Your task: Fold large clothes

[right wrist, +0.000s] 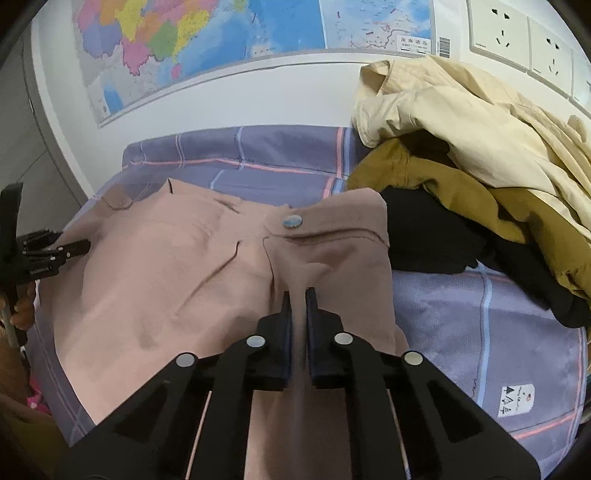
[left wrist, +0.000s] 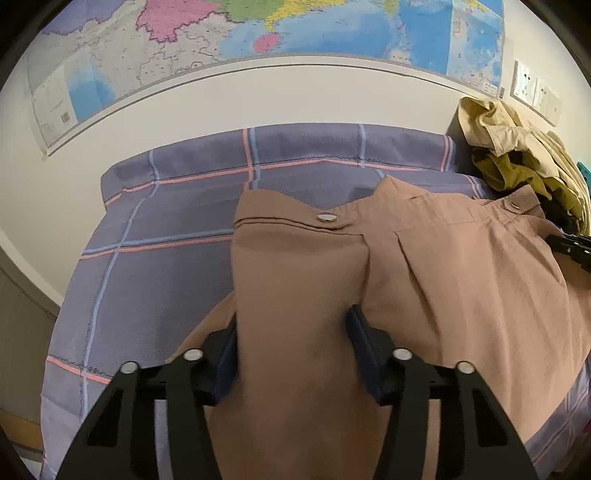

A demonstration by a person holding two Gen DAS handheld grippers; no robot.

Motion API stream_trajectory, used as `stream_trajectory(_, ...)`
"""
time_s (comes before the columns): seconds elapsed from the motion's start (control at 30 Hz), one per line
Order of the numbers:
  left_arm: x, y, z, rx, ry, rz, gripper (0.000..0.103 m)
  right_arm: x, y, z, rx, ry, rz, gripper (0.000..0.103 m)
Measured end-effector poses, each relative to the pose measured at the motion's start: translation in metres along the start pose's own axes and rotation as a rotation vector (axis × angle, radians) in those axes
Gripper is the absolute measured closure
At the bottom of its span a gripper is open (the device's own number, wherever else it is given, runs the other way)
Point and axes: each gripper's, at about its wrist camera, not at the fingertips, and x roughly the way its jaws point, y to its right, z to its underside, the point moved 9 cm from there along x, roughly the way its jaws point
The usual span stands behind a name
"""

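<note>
A large pinkish-brown garment (left wrist: 461, 280) with buttoned cuffs lies spread on the bed; it also shows in the right wrist view (right wrist: 177, 280). My left gripper (left wrist: 295, 325) stands wide, its jaws on either side of a thick fold of the garment's sleeve with a silver button (left wrist: 327, 218). My right gripper (right wrist: 298, 295) is shut on a pinch of the same garment below another cuff button (right wrist: 291, 221). The left gripper also shows at the left edge of the right wrist view (right wrist: 74, 249).
The bed has a purple checked sheet (left wrist: 155, 266). A pile of cream, olive and black clothes (right wrist: 480, 166) sits at the right by the wall. A map (left wrist: 258, 33) and wall sockets (right wrist: 517, 33) hang above.
</note>
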Motion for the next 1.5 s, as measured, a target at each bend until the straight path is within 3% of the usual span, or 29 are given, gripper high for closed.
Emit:
stream_trajectory(0.13, -0.005, -0.010, -0.003, -0.047, 0.000, 0.039, 0.084, -0.008, -0.005, -0.013, 0.029, 0.052, -0.067, 0.100)
stream_trajectory(0.23, -0.017, -0.020, -0.007, -0.056, 0.034, 0.034, 0.086, -0.015, -0.011, -0.023, 0.033, 0.097, -0.129, 0.100)
stream_trajectory(0.33, -0.016, -0.024, -0.004, -0.075, 0.023, 0.049, 0.084, 0.009, 0.004, -0.014, 0.088, 0.014, -0.114, 0.097)
stream_trajectory(0.4, -0.010, -0.027, 0.001, -0.070, 0.007, 0.017, 0.078, 0.024, 0.013, -0.003, 0.125, -0.035, -0.088, 0.085)
stream_trajectory(0.47, -0.007, -0.025, 0.004, -0.055, 0.006, -0.004, 0.073, 0.023, 0.014, 0.000, 0.133, -0.034, -0.092, 0.081)
stream_trajectory(0.5, -0.008, -0.024, 0.005, -0.050, 0.009, -0.014, 0.067, 0.020, 0.013, 0.000, 0.133, -0.027, -0.085, 0.073)
stream_trajectory(0.53, -0.008, -0.024, 0.005, -0.048, 0.015, -0.021, 0.059, 0.015, 0.012, -0.002, 0.126, -0.014, -0.072, 0.058)
stream_trajectory(0.6, -0.010, -0.023, 0.003, -0.053, 0.027, -0.017, 0.056, 0.002, 0.013, -0.007, 0.110, 0.022, -0.024, 0.037)
stream_trajectory(0.7, -0.015, -0.024, -0.001, -0.057, 0.042, -0.019, 0.045, -0.021, 0.009, -0.016, 0.061, 0.089, 0.014, 0.036)
stream_trajectory(0.87, -0.023, -0.015, -0.008, -0.020, 0.078, -0.028, 0.040, -0.045, 0.005, -0.023, 0.050, 0.146, -0.006, 0.035)
stream_trajectory(1.0, -0.016, -0.007, -0.010, 0.006, 0.073, -0.025, 0.039, -0.026, -0.012, -0.020, -0.004, 0.091, -0.056, 0.039)
stream_trajectory(1.17, 0.018, -0.018, -0.003, -0.041, -0.013, -0.044, 0.040, 0.027, -0.012, -0.016, 0.044, -0.023, -0.105, 0.049)
stream_trajectory(1.23, 0.032, -0.025, 0.002, -0.076, -0.043, -0.015, 0.039, 0.045, -0.009, -0.016, 0.066, -0.054, -0.108, 0.049)
stream_trajectory(1.4, 0.033, -0.035, 0.003, -0.113, -0.050, -0.002, 0.036, 0.051, -0.011, -0.021, 0.079, -0.055, -0.120, 0.049)
stream_trajectory(1.5, 0.016, -0.033, -0.006, -0.109, 0.006, 0.013, 0.036, 0.032, -0.013, -0.021, 0.073, -0.019, -0.119, 0.049)
